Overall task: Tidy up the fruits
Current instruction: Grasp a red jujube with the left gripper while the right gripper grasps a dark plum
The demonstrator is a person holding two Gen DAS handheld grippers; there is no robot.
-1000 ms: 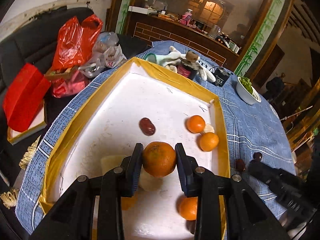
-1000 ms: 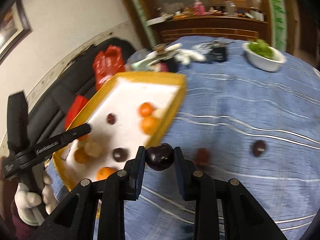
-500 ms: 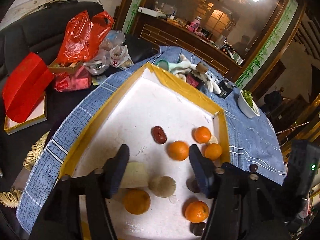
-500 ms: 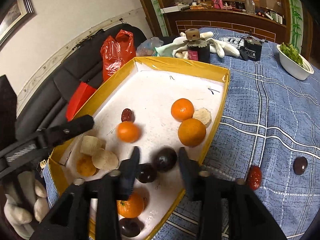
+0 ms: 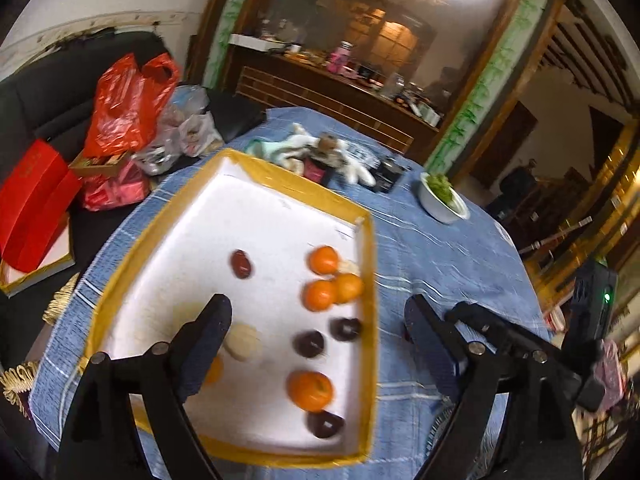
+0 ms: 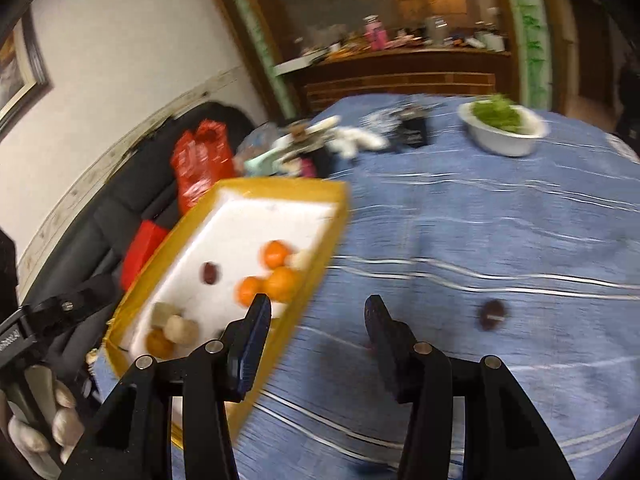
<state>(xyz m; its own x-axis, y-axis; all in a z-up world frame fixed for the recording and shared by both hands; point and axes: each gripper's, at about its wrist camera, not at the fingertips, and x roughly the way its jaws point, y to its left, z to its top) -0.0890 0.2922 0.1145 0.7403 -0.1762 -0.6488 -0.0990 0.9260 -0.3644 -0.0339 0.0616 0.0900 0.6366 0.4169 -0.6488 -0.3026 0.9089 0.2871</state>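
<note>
Yellow-rimmed tray (image 5: 370, 272) on blue desk (image 6: 500, 240), fruit inside.
I see left tongs (image 5: 316, 320) and right tongs (image 6: 316, 316) both spread, empty; one dark fruit (image 6: 493, 314) right on the cloth.

A tray (image 5: 364, 360) sits on the table (image 5: 440, 264), toward its left side. In the tray, three oranges (image 5: 320, 294) cluster against the right wall, a date (image 5: 241, 264) lies to their left, and two dark fruits (image 5: 309, 343) lie nearer. Behind the tray to the right stands a bowl (image 5: 442, 210), and another dark fruit (image 6: 493, 314) lies on the table right of the tray
</note>
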